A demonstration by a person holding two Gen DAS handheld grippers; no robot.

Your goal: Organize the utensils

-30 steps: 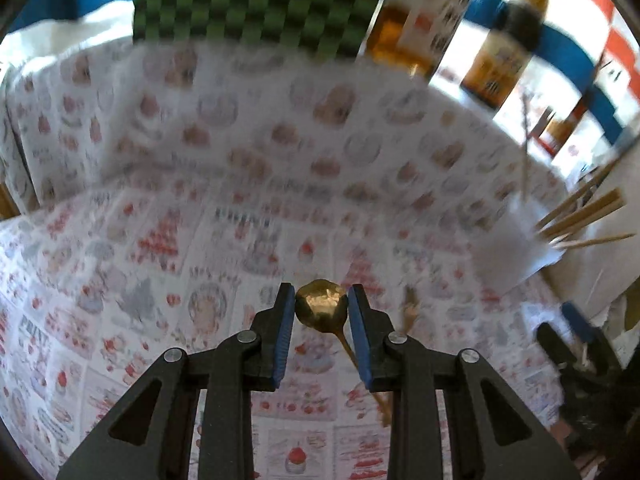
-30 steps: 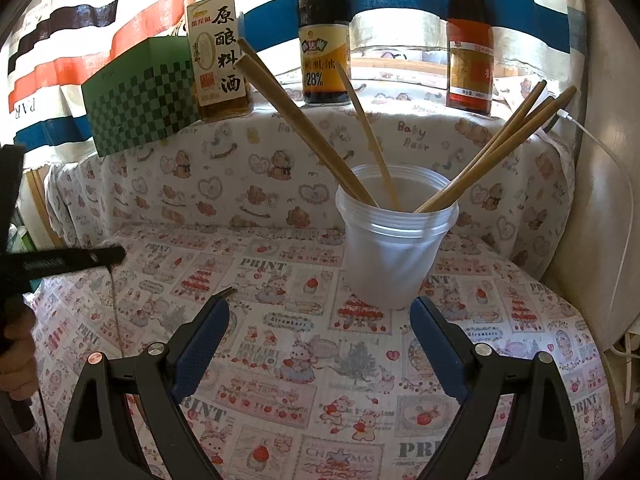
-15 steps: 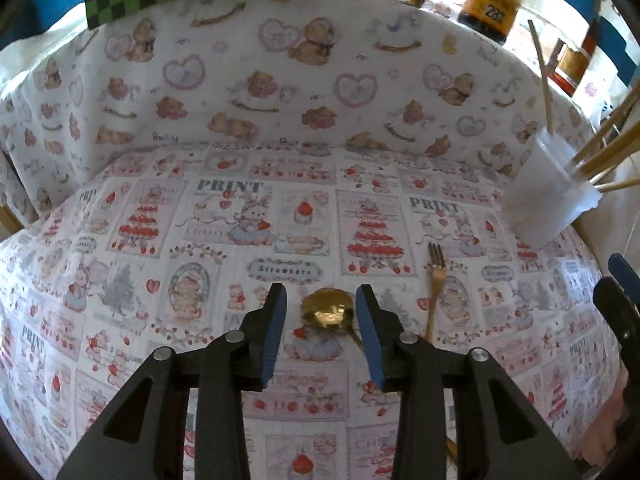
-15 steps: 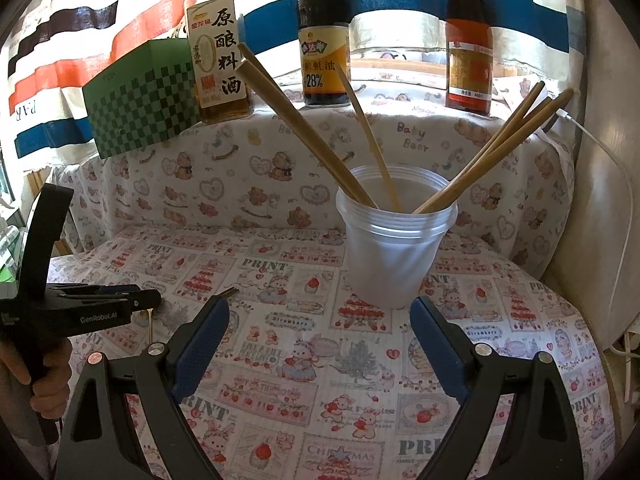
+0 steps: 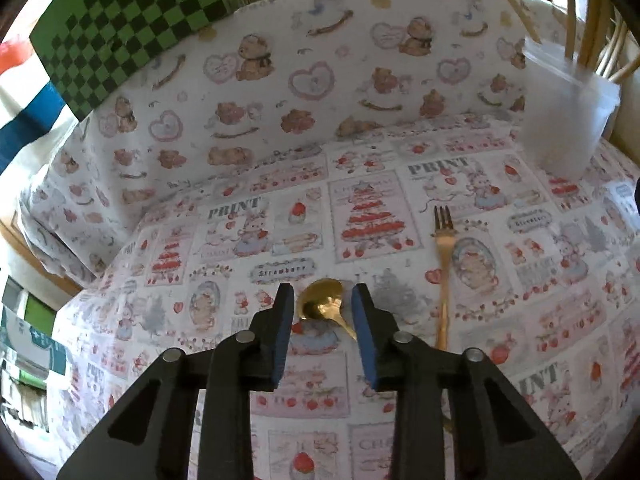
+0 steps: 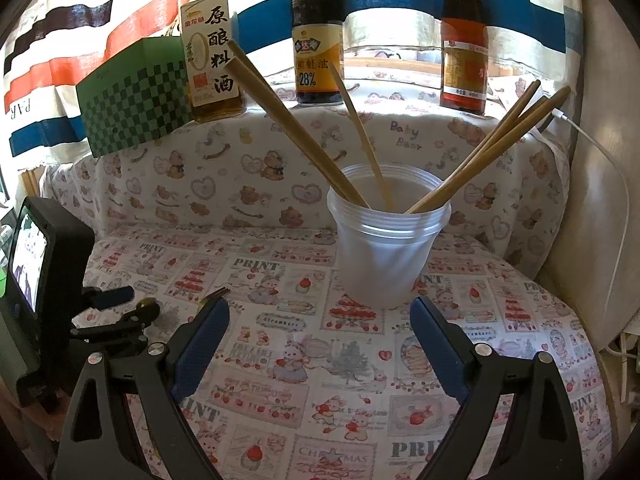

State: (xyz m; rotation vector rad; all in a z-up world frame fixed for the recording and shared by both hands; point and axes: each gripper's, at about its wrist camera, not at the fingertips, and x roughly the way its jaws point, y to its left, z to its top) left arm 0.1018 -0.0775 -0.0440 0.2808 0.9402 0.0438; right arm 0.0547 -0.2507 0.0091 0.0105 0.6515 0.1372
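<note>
A gold spoon (image 5: 322, 303) lies on the printed tablecloth, its bowl between the fingers of my left gripper (image 5: 323, 300), which is open around it without touching. A gold fork (image 5: 443, 264) lies just right of it, tines pointing away. A translucent plastic cup (image 6: 387, 240) holds several wooden chopsticks (image 6: 296, 128); it also shows in the left wrist view (image 5: 564, 120) at the far right. My right gripper (image 6: 320, 312) is open and empty, just in front of the cup. The left gripper (image 6: 116, 312) shows at the left of the right wrist view.
A green checkered box (image 6: 132, 100) and three sauce bottles (image 6: 316, 32) stand on the ledge behind the cloth-covered back wall. A white cable (image 6: 616, 184) hangs at the right. The printed tablecloth (image 6: 320, 380) covers the whole surface.
My left gripper has come down and tilted toward the table, and its jaws have opened wider around the spoon's bowl. The right gripper has not moved.
</note>
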